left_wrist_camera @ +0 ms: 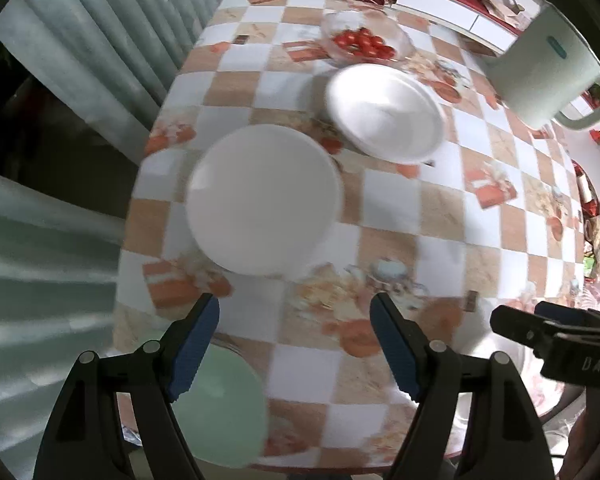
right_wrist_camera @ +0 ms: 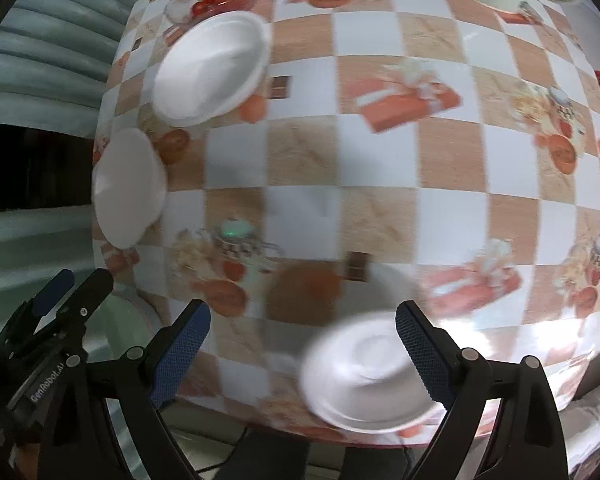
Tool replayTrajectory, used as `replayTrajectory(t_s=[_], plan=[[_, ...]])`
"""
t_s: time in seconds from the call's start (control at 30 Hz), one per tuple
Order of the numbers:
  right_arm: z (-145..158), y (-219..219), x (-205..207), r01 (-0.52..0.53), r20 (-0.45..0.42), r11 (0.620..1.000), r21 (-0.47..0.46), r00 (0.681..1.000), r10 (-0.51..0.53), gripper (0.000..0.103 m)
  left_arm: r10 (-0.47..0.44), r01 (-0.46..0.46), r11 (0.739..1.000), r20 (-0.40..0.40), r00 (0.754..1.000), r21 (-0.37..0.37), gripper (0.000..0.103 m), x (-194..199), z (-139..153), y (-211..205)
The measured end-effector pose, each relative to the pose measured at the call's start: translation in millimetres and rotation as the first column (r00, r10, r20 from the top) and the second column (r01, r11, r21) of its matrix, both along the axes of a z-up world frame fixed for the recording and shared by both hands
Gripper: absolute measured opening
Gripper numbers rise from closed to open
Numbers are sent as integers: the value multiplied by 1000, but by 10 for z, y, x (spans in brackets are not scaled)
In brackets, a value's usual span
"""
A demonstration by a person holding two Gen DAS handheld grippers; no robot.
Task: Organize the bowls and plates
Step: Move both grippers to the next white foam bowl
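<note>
A flat white plate (left_wrist_camera: 262,198) lies on the checked tablecloth just ahead of my open, empty left gripper (left_wrist_camera: 294,350). A deeper white plate (left_wrist_camera: 384,112) lies beyond it. A pale green plate (left_wrist_camera: 224,408) sits at the near table edge under the left finger. In the right wrist view my right gripper (right_wrist_camera: 302,352) is open and empty above the table. An upturned white bowl (right_wrist_camera: 364,372) lies by its right finger at the near edge. The deep plate (right_wrist_camera: 212,68) and flat plate (right_wrist_camera: 130,188) lie far left.
A glass bowl of cherry tomatoes (left_wrist_camera: 364,42) stands at the far end of the table. A pale green kettle (left_wrist_camera: 548,68) stands far right. The other gripper (left_wrist_camera: 556,336) shows at the right. A corrugated wall runs along the table's left edge (left_wrist_camera: 128,216).
</note>
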State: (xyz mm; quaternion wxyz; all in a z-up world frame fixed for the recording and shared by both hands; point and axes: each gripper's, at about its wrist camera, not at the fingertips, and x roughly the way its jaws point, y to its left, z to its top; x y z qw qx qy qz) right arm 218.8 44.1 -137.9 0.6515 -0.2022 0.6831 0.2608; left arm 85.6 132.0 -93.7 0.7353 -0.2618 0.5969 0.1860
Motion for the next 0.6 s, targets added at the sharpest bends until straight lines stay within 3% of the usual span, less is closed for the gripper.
replayTrajectory(t_s=[0.2, 0.6], plan=[[-111, 465, -119, 20, 25, 1000, -11, 999, -20, 95, -2, 3, 999, -18, 1000, 37, 81, 8, -182, 454], [-520, 1184, -132, 14, 54, 999, -38, 998, -12, 95, -31, 32, 999, -85, 996, 12, 81, 196, -779, 971]])
